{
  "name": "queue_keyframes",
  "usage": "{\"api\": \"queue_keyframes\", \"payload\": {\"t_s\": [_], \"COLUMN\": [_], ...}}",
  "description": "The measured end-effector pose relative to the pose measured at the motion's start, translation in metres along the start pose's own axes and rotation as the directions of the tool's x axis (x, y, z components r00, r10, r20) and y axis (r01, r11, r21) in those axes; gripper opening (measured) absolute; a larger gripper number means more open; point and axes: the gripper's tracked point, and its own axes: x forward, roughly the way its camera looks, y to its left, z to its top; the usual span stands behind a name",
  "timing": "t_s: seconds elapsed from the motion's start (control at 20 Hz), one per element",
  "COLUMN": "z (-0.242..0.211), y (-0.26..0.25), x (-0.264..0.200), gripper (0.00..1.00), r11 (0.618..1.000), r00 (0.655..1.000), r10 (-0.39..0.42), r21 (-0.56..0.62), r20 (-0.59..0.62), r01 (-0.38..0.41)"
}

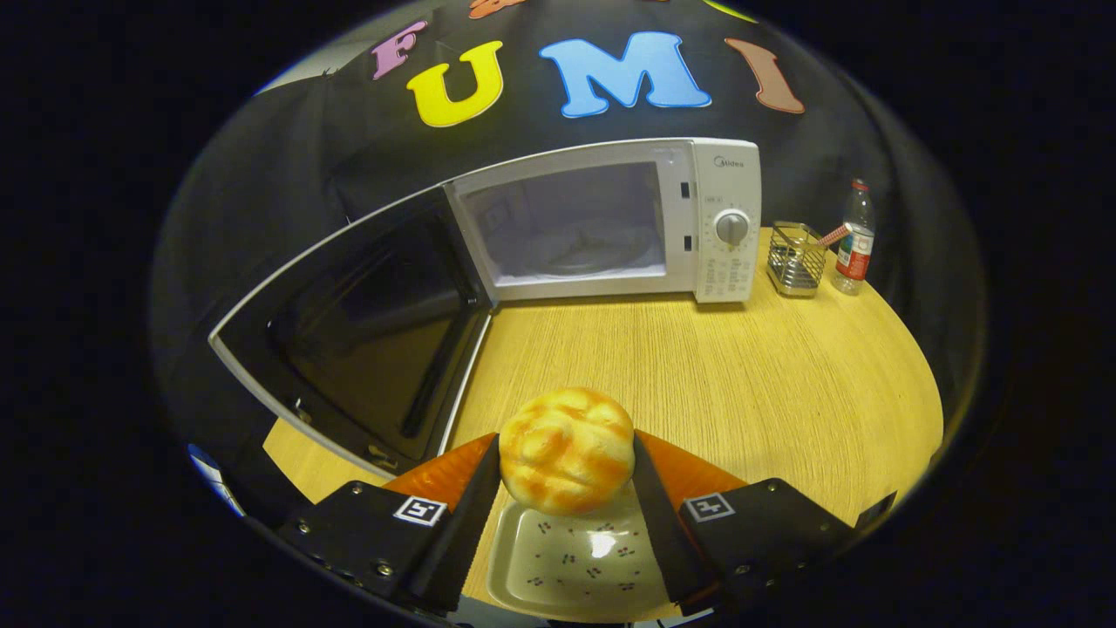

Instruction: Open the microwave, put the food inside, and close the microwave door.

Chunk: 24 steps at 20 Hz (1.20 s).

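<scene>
Wooden table [741, 384] holds a white microwave [610, 227] at the back, its door [357, 323] swung wide open and a glass plate [584, 257] inside. Beside it stand a wire basket [795, 262] with a stick-like thing in it and a water bottle [854, 240]. Both fingers of the gripper [567, 471] pinch a bun [567, 449] just above a small speckled tray [575, 563], well apart from the microwave.
</scene>
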Motion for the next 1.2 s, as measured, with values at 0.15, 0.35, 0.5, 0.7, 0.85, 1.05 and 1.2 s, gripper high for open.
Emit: {"api": "queue_keyframes", "payload": {"t_s": [0.15,0.35,0.5,0.7,0.85,1.05,1.2], "z": [0.031,0.072,0.098,0.127,0.144,0.158,0.166], "y": [0.006,0.012,0.014,0.01,0.006,0.001,-0.002], "x": [0.019,0.047,0.068,0.101,0.128,0.161,0.185], "gripper": [0.84,0.84,0.84,0.84,0.84,0.83,0.83], "r11": [1.0,0.997,0.993,0.98,0.965,0.951,0.938], "r00": [0.999,0.991,0.983,0.969,0.956,0.942,0.935], "r10": [0.019,0.039,0.044,0.038,0.025,-0.008,-0.035], "r21": [0.008,0.058,0.104,0.181,0.244,0.294,0.335], "r20": [0.049,0.129,0.181,0.246,0.291,0.336,0.353], "r01": [-0.02,-0.047,-0.063,-0.084,-0.099,-0.097,-0.091]}}
